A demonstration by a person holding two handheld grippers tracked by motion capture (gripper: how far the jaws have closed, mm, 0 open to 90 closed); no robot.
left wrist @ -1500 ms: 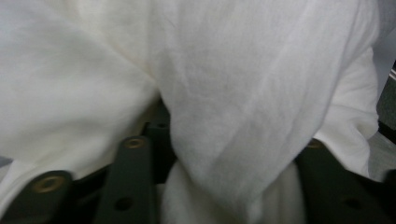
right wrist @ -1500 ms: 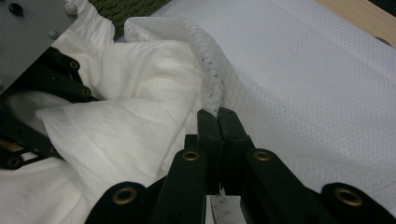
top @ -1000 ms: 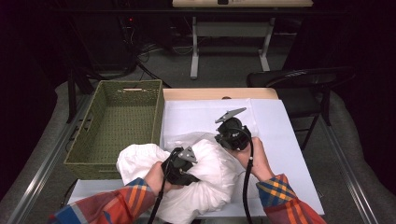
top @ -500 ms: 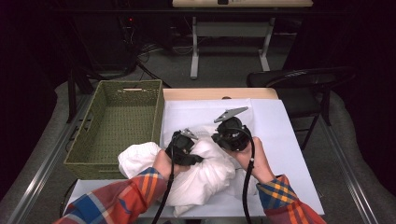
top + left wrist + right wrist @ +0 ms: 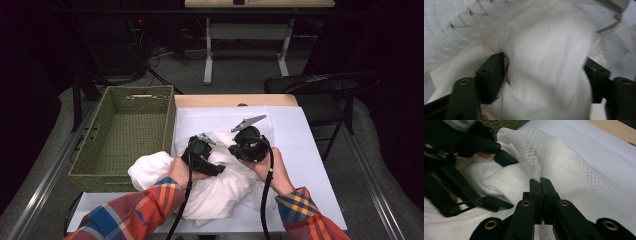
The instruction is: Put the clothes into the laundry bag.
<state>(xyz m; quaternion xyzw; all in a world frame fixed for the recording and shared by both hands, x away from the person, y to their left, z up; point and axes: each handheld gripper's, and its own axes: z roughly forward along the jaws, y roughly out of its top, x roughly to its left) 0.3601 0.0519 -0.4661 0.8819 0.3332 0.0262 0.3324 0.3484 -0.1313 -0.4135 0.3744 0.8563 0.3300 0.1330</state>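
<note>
A bundle of white cloth lies on the table in front of the person. Part of it is pushed into a white mesh bag. My right gripper is shut on the bag's rolled mesh edge and holds it up. In the high view the right gripper sits to the right of the left gripper. The left gripper has just been opening its jaws. A thick fold of the cloth bulges between its wide-apart pads, under the mesh.
A green woven basket stands at the table's left, and the cloth bundle touches its near corner. A white cover lies over the tabletop. A dark folding chair stands beyond the right corner, and another table's legs stand farther back.
The left hand has moved away from the person and to the right, up to the right gripper, and pushed the cloth along. The right hand has kept still.
</note>
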